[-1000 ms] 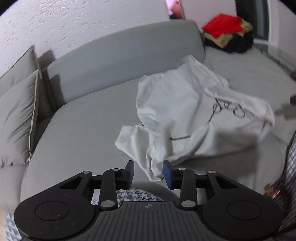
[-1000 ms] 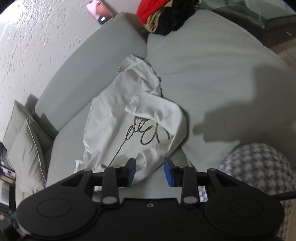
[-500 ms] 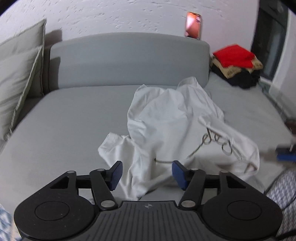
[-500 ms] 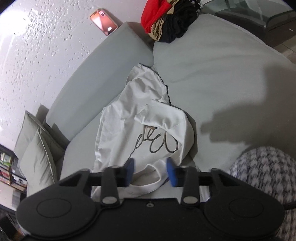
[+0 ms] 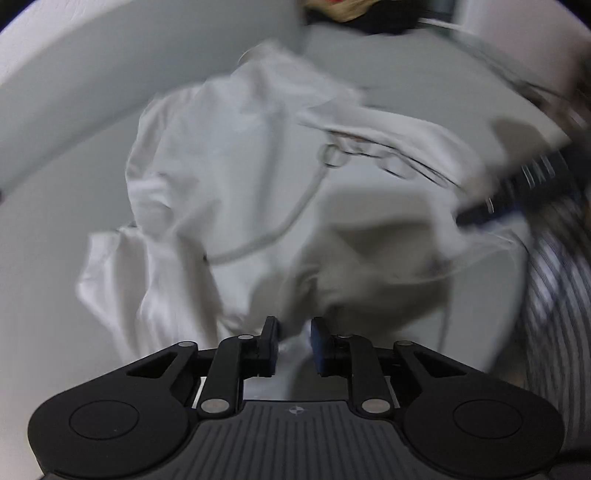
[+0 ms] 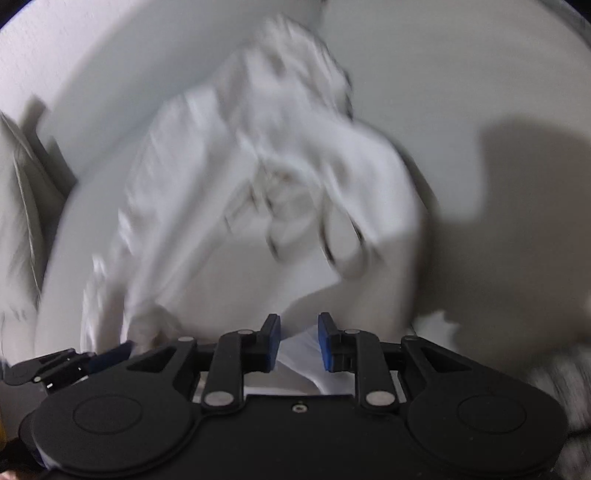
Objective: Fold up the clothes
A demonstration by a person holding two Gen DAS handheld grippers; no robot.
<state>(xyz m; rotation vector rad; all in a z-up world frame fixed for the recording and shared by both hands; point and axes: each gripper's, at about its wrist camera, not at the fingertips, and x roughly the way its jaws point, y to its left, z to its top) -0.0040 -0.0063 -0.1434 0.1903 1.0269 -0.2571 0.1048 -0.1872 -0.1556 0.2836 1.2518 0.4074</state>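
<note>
**Both grippers down at near hem of white shirt on grey sofa**

Left wrist view, blurred. Left gripper [image 5: 293, 345] sat at bottom centre of frame, jaws narrow and closing, with a fold of the white shirt [image 5: 221, 177] between the blue pads; could not tell whether the pads already pressed the cloth. Just above the fingers the shirt's near edge bunched up and cast a dark fold. The shirt spread from bottom centre to upper centre, crumpled, a sleeve hanging at left centre. A thin looping script print [image 5: 332, 155] ran across the middle of the cloth. At right centre the other gripper's tip [image 5: 509, 199] showed dark against the shirt's right edge. Checked fabric [image 5: 554, 295] filled the right margin. Grey sofa [image 5: 55, 277] lay under everything, backrest curving across the upper left. A dark clothes pile [image 5: 369, 14] sat at top centre, cut off by the frame.

Right wrist view, also blurred. Right gripper [image 6: 299, 341] at bottom centre, jaws narrow and opening slightly, white cloth lying between the pads; grip not clear. The left gripper's tip poked in at lower left, by the shirt's edge. The shirt rose from bottom centre to top centre, print smeared mid-frame. A large shadow [image 6: 517, 177] fell on the seat at right. A grey cushion [image 6: 18, 203] stood at the left edge.
</note>
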